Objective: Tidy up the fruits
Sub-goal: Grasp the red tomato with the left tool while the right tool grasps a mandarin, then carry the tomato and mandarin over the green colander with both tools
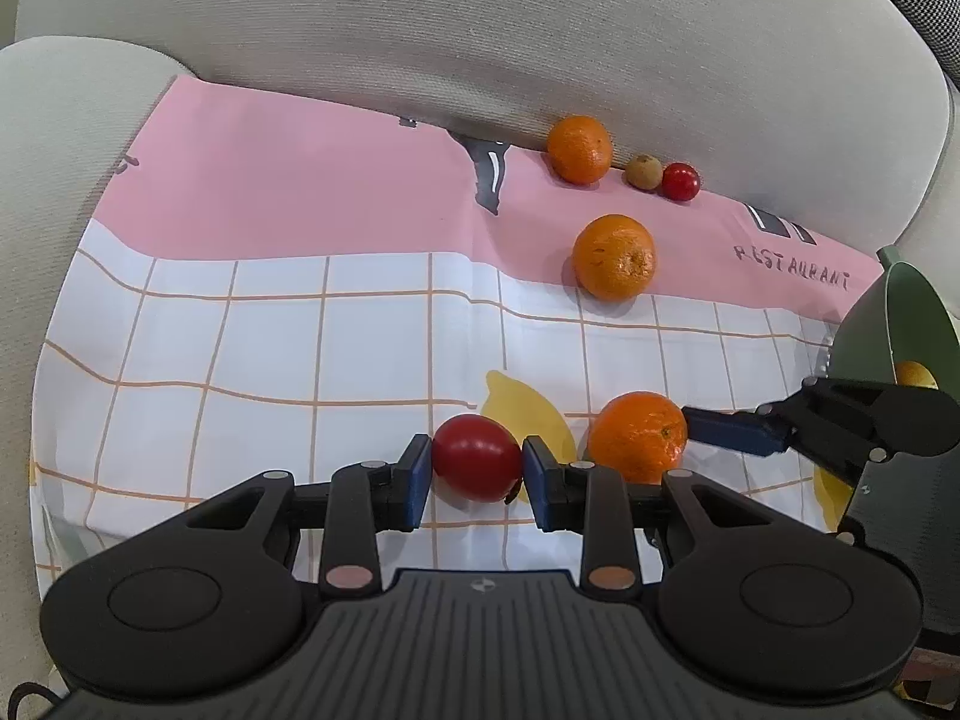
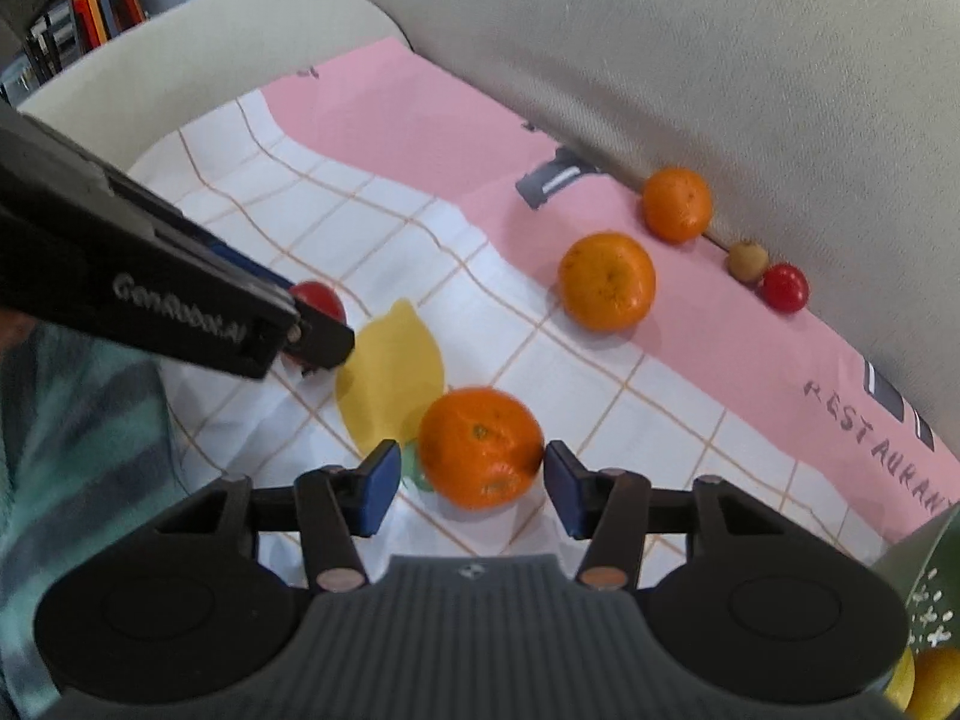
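Cloth is pink up top, white with an orange grid below (yellow lemon print too); oranges bright orange, tomato deep red.

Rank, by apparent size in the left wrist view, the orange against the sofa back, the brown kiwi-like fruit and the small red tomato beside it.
1. Round orange against the grey sofa back, clearly largest.
2. Small brown kiwi-like fruit and small round red tomato: they look about alike, so no ranking between them.

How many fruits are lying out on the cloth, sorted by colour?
Orange: 3
Red: 2
Brownish-green: 1
Total: 6 on the cloth
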`<state>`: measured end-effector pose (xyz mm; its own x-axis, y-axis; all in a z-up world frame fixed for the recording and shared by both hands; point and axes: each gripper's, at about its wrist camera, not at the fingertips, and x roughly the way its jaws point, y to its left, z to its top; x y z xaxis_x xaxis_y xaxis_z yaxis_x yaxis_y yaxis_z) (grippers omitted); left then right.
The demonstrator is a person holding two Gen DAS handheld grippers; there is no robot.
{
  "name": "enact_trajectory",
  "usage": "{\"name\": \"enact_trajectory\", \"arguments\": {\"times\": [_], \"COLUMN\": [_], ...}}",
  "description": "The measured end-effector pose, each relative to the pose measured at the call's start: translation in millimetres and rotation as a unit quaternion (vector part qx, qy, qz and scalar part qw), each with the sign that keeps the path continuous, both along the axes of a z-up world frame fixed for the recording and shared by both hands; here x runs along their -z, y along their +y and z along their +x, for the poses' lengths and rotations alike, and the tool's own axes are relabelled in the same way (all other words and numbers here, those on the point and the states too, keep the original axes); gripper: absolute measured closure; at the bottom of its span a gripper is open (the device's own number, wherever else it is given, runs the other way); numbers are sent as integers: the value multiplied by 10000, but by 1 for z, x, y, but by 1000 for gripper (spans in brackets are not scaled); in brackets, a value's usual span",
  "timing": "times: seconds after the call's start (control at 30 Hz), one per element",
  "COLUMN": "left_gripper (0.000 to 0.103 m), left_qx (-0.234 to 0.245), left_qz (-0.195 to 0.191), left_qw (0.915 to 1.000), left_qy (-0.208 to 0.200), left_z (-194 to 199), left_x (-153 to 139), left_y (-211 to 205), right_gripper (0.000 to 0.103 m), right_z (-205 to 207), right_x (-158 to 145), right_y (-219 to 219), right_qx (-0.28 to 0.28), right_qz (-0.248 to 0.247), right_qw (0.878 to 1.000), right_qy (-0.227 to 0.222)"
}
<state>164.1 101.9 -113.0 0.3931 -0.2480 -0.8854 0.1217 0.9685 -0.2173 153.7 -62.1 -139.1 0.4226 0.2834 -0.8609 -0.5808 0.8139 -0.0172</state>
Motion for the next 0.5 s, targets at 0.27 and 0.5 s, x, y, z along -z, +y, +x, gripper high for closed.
{"name": "enact_trajectory", "arguments": {"times": [0.27,0.5], "left_gripper": [67,67], "left_qx": [21,4], "left_qz": [-55,-4], "left_qw": [10000,9999], "left_qy": [-19,-126], "left_z": [-1,-3], "left_x": [2,-4], "left_y": [2,2], "right_gripper": [64,67], "right_z": [0,-4], "right_x": [3,-6], "right_y": [-4,-6], "right_qx": [199,190], "right_qz": [38,106], "right_qw": [9997,9998], "right_qy": [146,42]}}
